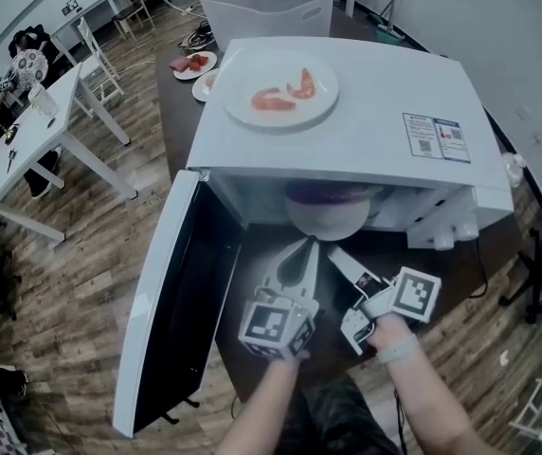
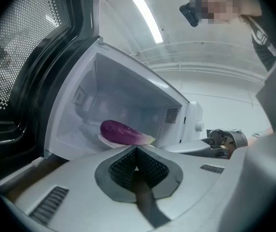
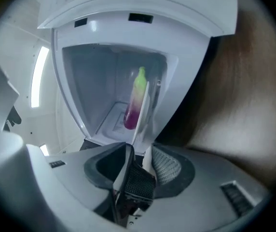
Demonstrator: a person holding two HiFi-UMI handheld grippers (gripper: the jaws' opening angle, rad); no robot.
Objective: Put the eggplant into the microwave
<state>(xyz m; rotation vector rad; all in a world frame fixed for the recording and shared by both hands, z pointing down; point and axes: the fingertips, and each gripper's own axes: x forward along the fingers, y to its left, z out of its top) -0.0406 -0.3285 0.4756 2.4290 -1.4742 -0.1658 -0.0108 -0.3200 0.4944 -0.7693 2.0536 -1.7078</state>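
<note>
1. The eggplant [image 3: 134, 103] already lies on a white plate [image 3: 142, 117] inside the open microwave [image 1: 366, 112]. The step in hand therefore looks like letting go and backing out.
2. The right gripper [image 3: 140, 153] has its jaws released, with the pads standing apart. The plate's near rim, seen edge-on, runs down to the gap at their tips, and neither pad presses on it.
3. To do this well, the jaws should be kept wide and the gripper drawn straight back and level until the tips are clear of that rim. A tilt or an early squeeze could drag the plate towards the front edge of the cavity.
4. The left gripper [image 2: 136, 164] is clenched on nothing, its pads meeting. It waits just outside the opening, beside the right one.
5. The eggplant sits ahead of both pairs of jaws, beyond the tips. It rests on the plate on the cavity floor near the front edge, its pale end towards the control-panel side.
6. The door [image 1: 171, 311] hangs wide open at the left, near the left gripper, which seems better placed to swing it shut.
</note>
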